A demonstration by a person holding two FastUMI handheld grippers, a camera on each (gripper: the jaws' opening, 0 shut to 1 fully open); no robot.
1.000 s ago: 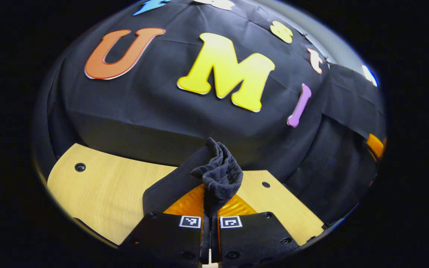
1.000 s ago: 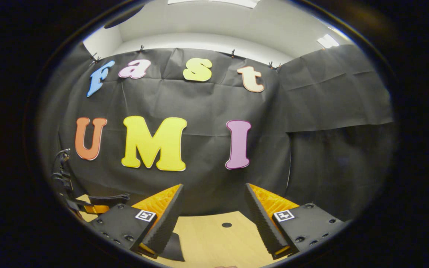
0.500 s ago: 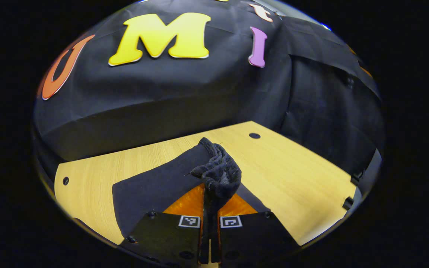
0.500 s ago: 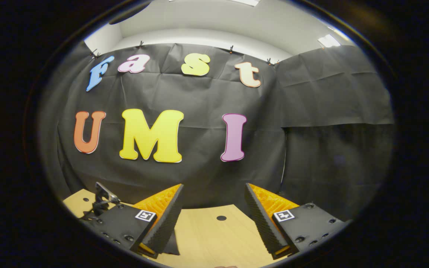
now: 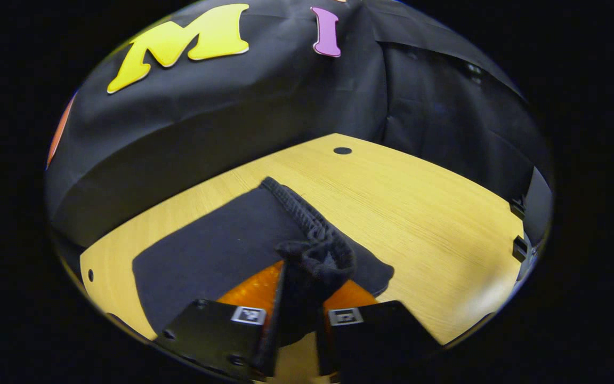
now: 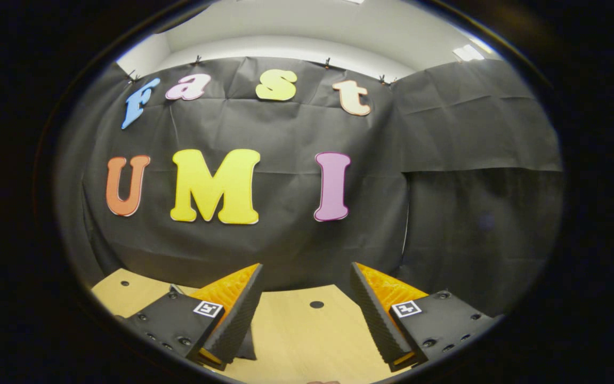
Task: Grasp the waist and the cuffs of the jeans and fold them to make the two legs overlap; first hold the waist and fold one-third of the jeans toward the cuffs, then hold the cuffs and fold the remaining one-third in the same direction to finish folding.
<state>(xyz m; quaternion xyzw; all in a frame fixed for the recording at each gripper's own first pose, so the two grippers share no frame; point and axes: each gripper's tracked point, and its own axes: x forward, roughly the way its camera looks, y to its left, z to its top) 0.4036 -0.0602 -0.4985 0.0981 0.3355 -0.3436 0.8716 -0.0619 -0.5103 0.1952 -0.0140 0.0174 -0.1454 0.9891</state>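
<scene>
**Left gripper on jeans, right gripper idle**

My left gripper (image 5: pixel 300 298) has a bunched ribbed edge of the dark jeans (image 5: pixel 216 250) between its fingers; whether both press it, I cannot tell. The rest of the jeans lies flat on the wooden table (image 5: pixel 424 213). My right gripper (image 6: pixel 304 314) stands spread apart, holding nothing, above the table (image 6: pixel 307 341).

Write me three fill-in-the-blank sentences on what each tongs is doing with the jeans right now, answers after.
1. The left tongs grip a bunched edge of the ___.
2. The right tongs stand ___, holding nothing.
3. The jeans lie on a ___ table.

Missing words: jeans; open; wooden
</scene>
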